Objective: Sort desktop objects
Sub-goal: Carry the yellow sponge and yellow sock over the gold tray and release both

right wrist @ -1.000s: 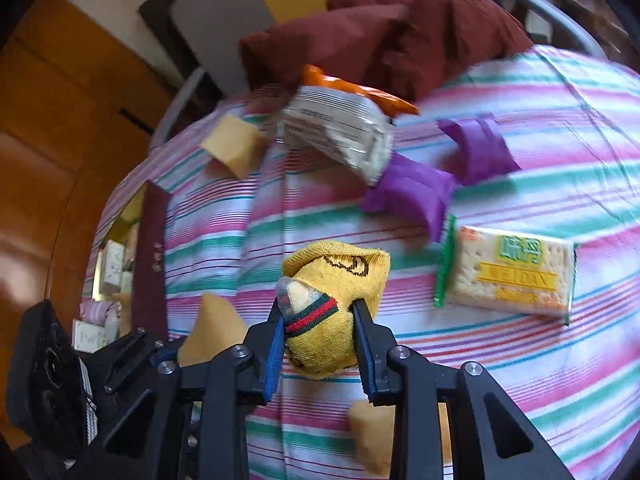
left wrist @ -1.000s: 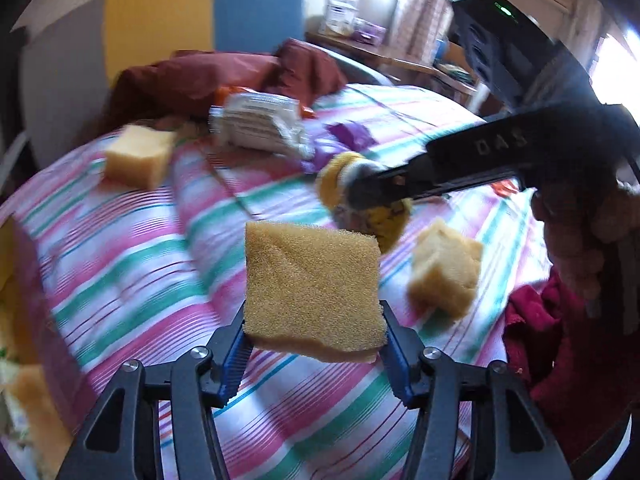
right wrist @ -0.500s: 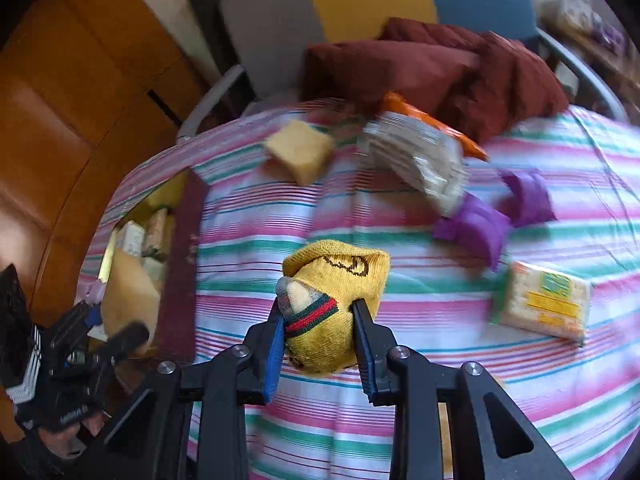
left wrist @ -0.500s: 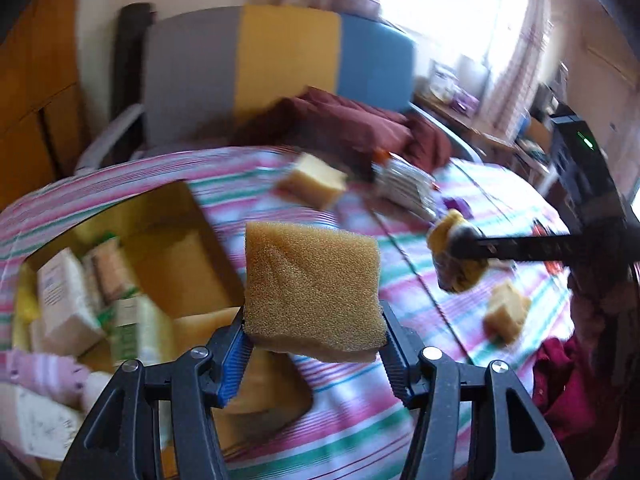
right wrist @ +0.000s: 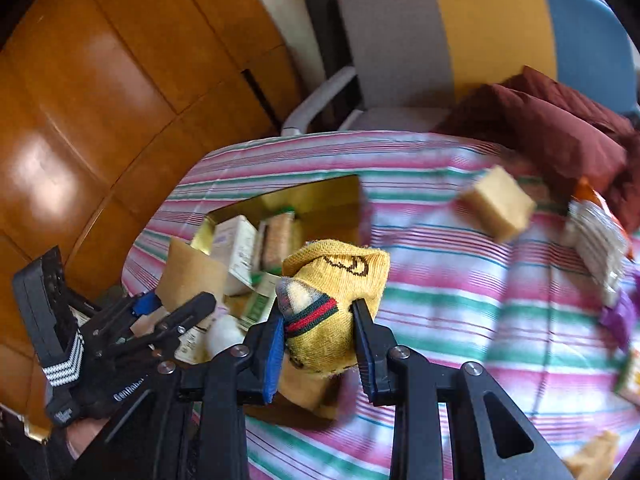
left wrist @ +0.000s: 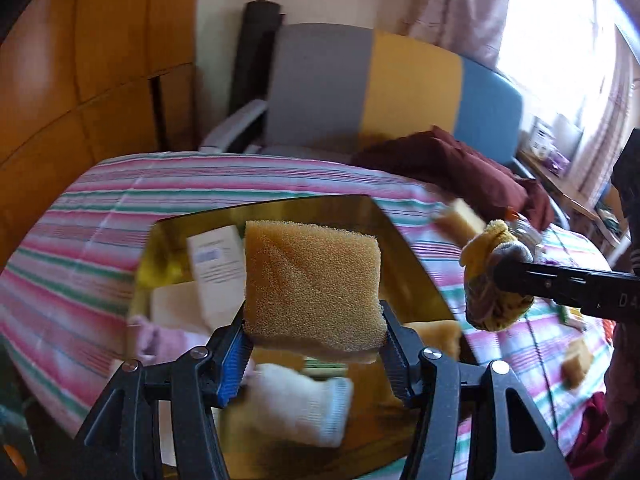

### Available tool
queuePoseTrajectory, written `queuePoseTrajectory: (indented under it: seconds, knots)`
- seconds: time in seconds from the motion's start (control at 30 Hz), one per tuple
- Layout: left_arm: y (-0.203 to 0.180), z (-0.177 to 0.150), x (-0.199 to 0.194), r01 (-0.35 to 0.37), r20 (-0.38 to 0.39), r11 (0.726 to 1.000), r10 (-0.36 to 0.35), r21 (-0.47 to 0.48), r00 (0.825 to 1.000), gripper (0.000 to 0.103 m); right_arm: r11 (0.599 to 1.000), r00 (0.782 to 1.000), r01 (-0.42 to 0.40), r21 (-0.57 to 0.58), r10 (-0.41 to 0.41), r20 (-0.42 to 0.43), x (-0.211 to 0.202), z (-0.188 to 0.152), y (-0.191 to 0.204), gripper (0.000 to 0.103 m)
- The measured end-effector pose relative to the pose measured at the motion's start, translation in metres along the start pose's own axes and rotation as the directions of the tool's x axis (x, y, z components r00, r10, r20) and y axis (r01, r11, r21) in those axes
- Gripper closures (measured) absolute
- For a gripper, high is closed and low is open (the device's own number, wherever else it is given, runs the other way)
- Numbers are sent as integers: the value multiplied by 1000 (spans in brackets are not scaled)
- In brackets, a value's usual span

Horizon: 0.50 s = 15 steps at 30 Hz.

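Striped table [right wrist: 460, 300], gold box [left wrist: 404, 248] part-filled.
Your left gripper [left wrist: 314, 344] clenches a sponge [left wrist: 312, 284] above the box, your right gripper [right wrist: 318, 344] a yellow sock [right wrist: 336, 300] beside it; several items remain outside.

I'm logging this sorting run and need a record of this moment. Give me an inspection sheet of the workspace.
Surface: striped tablecloth.
Job's things: yellow sponge in left claw; yellow sock in right claw; open gold-lined box holding cartons and a white sock.
Clutter: loose sponge block, snack packets, maroon cloth.
Grippers: both shut on their loads near the box.
Cables: nothing seen.
Surroundings: colour-block chair, wooden panelling.
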State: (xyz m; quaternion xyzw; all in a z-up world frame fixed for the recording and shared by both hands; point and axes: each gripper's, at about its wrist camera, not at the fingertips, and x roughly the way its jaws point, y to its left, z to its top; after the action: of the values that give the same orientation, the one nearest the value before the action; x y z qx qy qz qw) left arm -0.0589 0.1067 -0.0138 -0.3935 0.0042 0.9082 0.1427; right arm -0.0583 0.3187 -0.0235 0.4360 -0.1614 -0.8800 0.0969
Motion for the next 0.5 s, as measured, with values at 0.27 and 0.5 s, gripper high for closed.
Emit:
queuePoseTrajectory:
  seconds: [0.27, 0.5]
  knots:
    - [27, -8, 14, -80, -23, 996, 80, -38, 997, 44, 999, 1000, 22, -35, -23, -20, 44, 15, 34, 71]
    - [30, -12, 20, -99, -25, 994, 99, -36, 995, 44, 997, 996, 60, -44, -62, -57, 74, 19, 39, 71]
